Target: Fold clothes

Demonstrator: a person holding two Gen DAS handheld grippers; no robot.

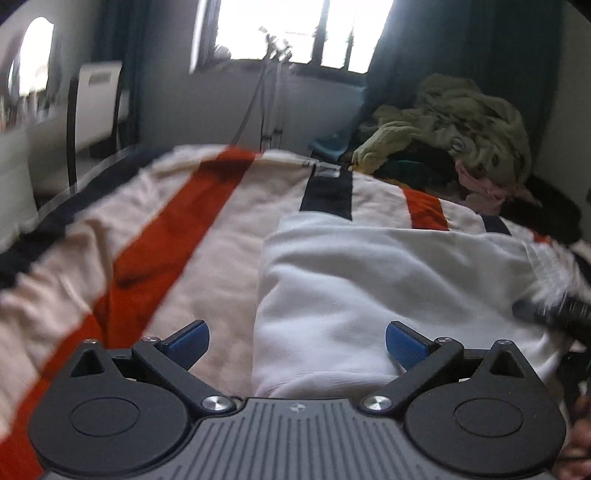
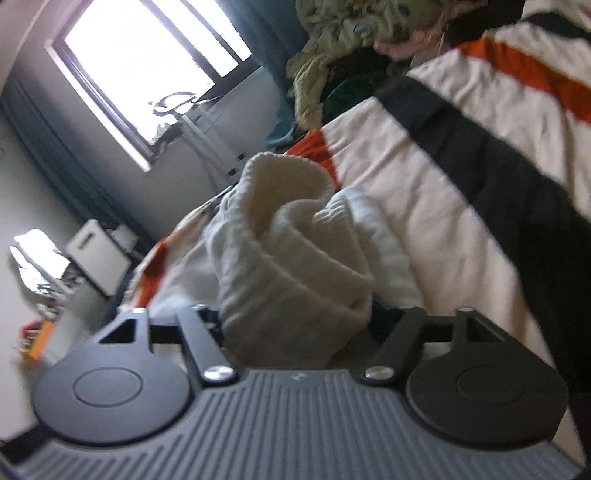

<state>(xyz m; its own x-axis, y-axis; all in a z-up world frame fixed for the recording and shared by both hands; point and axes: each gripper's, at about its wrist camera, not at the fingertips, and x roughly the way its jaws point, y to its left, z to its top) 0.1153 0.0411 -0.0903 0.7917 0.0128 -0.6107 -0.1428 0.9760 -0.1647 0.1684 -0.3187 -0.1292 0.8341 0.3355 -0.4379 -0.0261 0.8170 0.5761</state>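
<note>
The left tongs (image 1: 297,343) stand released, blue pads spread wide with nothing between them, hovering over the near edge of a white sweatshirt (image 1: 388,280) that lies flat on a striped blanket (image 1: 207,236). The sweatshirt's left edge runs just inside the left pad; to that side the blanket lies bare, cream with broad orange and dark bands.

In the right wrist view a thick ribbed cuff of the sweatshirt (image 2: 291,266) bunches up between the arms of the right tongs (image 2: 295,325); their pads are hidden behind the knit, so I cannot tell whether they grip it. Bare blanket (image 2: 461,177) stretches to the right of the cuff.

A heap of green and pink clothes (image 1: 461,122) sits at the blanket's far end, under a bright window (image 1: 295,29)
</note>
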